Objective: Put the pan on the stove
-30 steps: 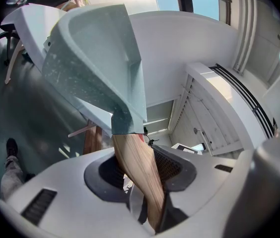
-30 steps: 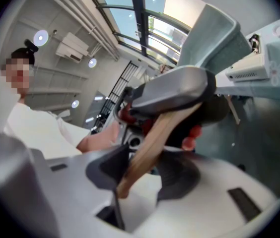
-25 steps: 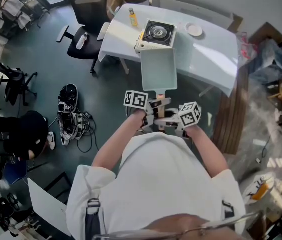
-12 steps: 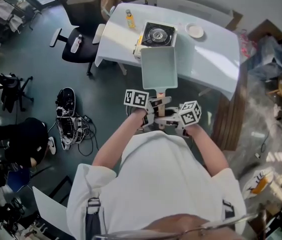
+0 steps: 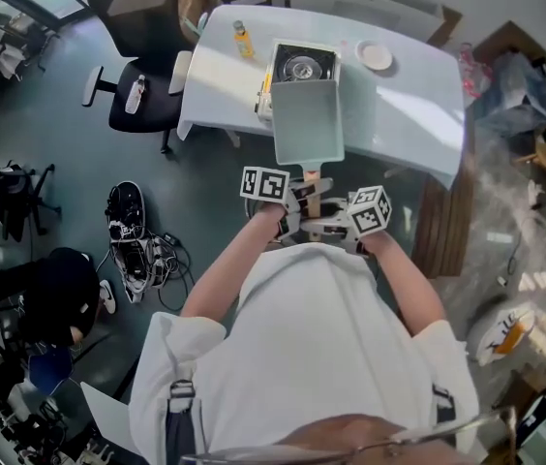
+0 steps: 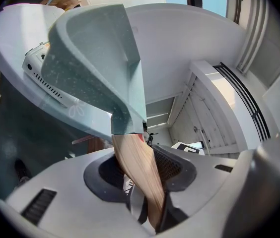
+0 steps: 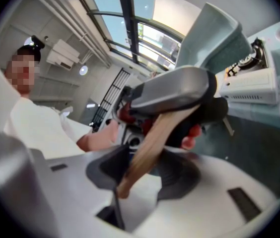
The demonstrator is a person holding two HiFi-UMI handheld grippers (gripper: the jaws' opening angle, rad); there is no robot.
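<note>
A pale green rectangular pan (image 5: 307, 119) with a wooden handle (image 5: 312, 175) hangs in the air over the near edge of the white table (image 5: 409, 114). Its far end overlaps the portable gas stove (image 5: 301, 65). Both grippers are shut on the handle: my left gripper (image 5: 295, 201) further up, my right gripper (image 5: 335, 225) at its end. In the left gripper view the handle (image 6: 137, 167) runs between the pads up to the pan (image 6: 95, 58), with the stove (image 6: 39, 72) beyond it. The right gripper view shows the handle (image 7: 147, 145) in its jaws, the pan (image 7: 209, 33) and the stove (image 7: 249, 81).
On the table stand a small bottle (image 5: 243, 39) left of the stove and a white plate (image 5: 377, 56) to its right. An office chair (image 5: 136, 95) is by the table's left end. Cables and shoes (image 5: 136, 235) lie on the floor. A wooden plank (image 5: 439, 226) lies at the right.
The pan has moved forward with both grippers still on its handle; its far end now covers part of the stove. The table has come nearer in the head view.
</note>
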